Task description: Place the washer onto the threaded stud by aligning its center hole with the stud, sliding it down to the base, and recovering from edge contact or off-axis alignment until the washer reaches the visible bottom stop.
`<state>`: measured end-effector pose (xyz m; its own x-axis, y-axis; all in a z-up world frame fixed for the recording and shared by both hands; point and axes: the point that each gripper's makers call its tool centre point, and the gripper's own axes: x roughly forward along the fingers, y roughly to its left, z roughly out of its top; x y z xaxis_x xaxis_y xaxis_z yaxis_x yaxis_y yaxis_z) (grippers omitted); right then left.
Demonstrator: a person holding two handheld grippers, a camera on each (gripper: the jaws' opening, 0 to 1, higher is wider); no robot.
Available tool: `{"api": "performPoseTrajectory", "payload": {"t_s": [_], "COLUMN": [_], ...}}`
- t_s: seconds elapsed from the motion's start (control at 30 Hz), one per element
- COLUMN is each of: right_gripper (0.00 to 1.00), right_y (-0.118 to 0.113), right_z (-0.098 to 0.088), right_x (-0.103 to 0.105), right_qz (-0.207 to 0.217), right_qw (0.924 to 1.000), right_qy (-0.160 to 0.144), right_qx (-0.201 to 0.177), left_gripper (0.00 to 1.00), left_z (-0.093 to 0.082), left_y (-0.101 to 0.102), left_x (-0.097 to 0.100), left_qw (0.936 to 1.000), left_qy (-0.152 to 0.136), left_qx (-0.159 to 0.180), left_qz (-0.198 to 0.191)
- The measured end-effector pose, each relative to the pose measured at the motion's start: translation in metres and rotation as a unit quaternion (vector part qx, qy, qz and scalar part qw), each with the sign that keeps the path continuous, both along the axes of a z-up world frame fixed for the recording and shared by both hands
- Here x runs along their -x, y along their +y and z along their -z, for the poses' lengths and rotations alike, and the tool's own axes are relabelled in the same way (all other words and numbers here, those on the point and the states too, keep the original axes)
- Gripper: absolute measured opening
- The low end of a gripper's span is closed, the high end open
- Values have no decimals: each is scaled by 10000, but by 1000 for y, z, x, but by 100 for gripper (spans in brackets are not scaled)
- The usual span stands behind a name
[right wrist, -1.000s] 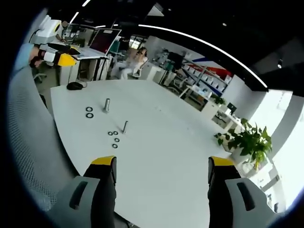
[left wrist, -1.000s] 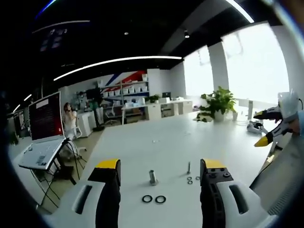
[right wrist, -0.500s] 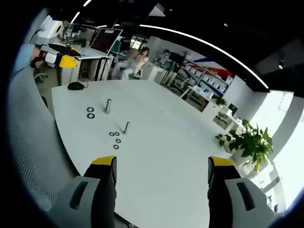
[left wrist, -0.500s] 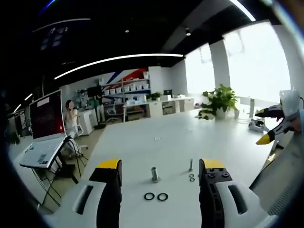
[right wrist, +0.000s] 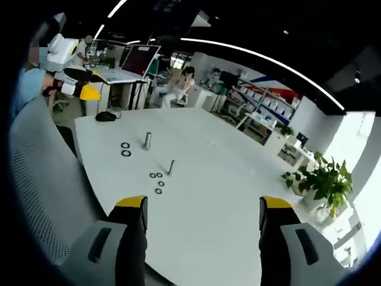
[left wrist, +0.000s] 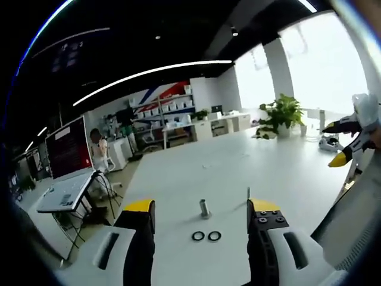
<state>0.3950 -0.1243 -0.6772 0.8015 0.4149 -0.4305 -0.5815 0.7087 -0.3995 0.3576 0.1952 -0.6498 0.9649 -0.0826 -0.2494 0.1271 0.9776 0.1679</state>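
A short thick metal stud (left wrist: 205,208) stands upright on the white table (left wrist: 238,173), just beyond my left gripper (left wrist: 201,207), which is open and holds nothing. Two black washers (left wrist: 206,236) lie flat between its jaws. A thin threaded stud (left wrist: 248,193) rises just behind the right-hand jaw. In the right gripper view the thick stud (right wrist: 147,140), the two black washers (right wrist: 125,149), the thin stud (right wrist: 171,167) and several small washers (right wrist: 158,181) lie far ahead on the left. My right gripper (right wrist: 203,204) is open and holds nothing.
The right gripper (left wrist: 348,149) hovers off the table's right edge, and the left gripper (right wrist: 77,83) shows beyond the table's far-left corner. A grey mesh chair back (right wrist: 36,179) is at left, a black object (right wrist: 107,116) near the corner, a laptop (left wrist: 65,179) on a stand, and a plant (right wrist: 324,179).
Both cameras have shifted slightly, so the studs and washers sit a little further right in each view. The parts on the table have not moved. Both grippers remain open.
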Motion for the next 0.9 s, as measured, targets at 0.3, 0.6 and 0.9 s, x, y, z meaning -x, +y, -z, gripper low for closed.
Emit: {"api": "performPoseTrajectory", "payload": {"t_s": [0.3, 0.6, 0.9], "right_gripper": [76, 75, 74], "right_y": [5, 6, 8], "right_z": [6, 0, 6], "right_x": [0, -1, -4], "right_qz": [-172, -206, -397], "right_qw": [9996, 9997, 9961], "right_qy": [221, 73, 587], "right_qx": [-64, -57, -522], "left_gripper": [61, 61, 61], "left_z": [6, 9, 1], "left_y": [0, -8, -16], "left_x": [-2, -6, -12], "left_qw": [9998, 9994, 9994], "left_qy": [161, 295, 163], "left_qx": [-101, -133, 15], "left_qz": [-38, 139, 296]}}
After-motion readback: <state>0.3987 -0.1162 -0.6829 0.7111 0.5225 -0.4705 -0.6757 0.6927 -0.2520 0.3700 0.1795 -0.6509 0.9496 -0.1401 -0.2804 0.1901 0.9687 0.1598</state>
